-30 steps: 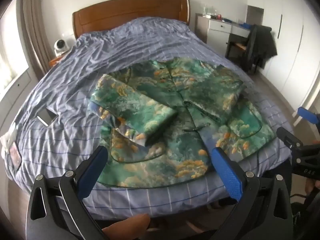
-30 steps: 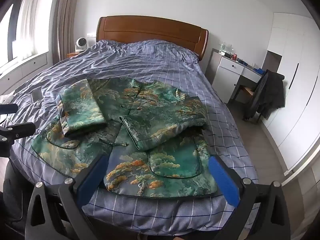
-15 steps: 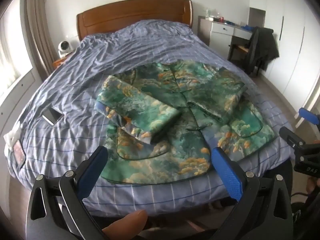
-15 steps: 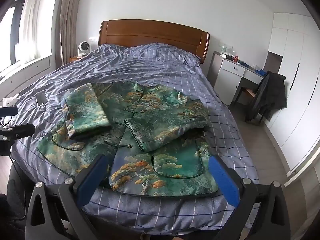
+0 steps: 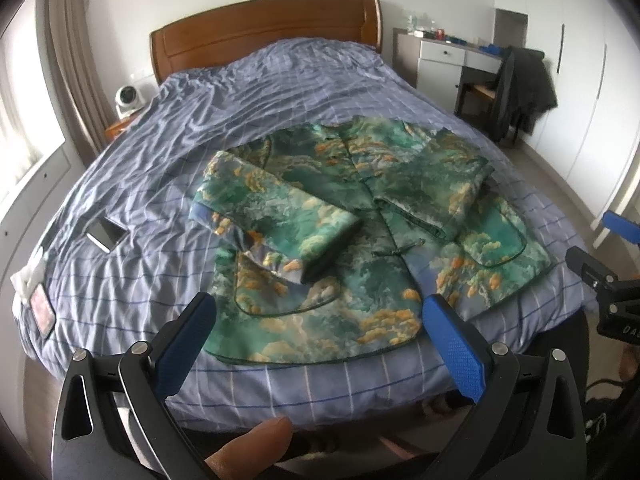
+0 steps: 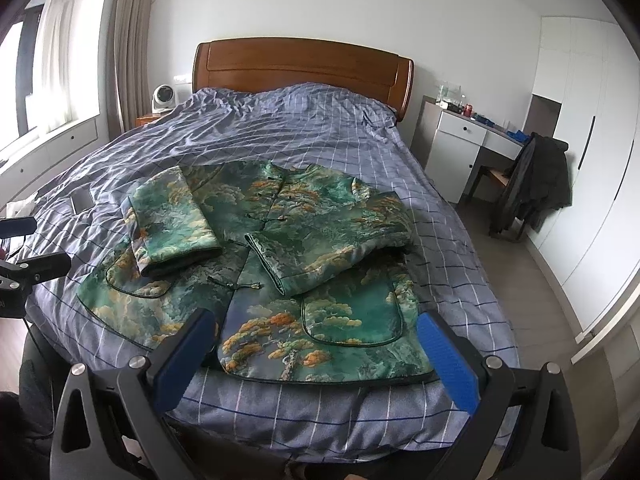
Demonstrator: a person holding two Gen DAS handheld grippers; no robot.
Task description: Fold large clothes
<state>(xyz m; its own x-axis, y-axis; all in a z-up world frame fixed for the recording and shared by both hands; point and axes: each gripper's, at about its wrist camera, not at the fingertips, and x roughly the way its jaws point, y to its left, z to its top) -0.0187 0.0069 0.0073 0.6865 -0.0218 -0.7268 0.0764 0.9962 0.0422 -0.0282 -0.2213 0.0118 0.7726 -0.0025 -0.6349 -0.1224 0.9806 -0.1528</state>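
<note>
Left gripper (image 5: 318,346): blue-padded fingers (image 5: 186,344) spread wide, holding nothing, hovering above the foot edge of the bed (image 5: 120,288). A thumb tip (image 5: 256,446) shows at the lower frame edge.

Right gripper (image 6: 316,354): blue-padded fingers (image 6: 448,360) likewise spread wide and empty, hovering over the same foot edge; the left gripper's frame shows at the left margin of this view.

Jacket (image 6: 276,264): green brocade with orange and grey cloud-and-tree pattern, lying front-up on the bed's near half, collar toward the headboard (image 6: 300,60), hem just beside the foot edge. Both sleeves are folded inward across the chest; cuffs lie near the centre closure, apart from each other. Two rounded patch pockets face up near the hem.

Bedcover: blue-grey check, wrinkled.

Phone (image 5: 105,234): flat on the bed, well apart from the jacket's left side.

Fan (image 6: 162,96): on a nightstand beside the headboard.

Desk (image 6: 460,148): white drawers; chair (image 6: 532,188) draped with a dark garment.
</note>
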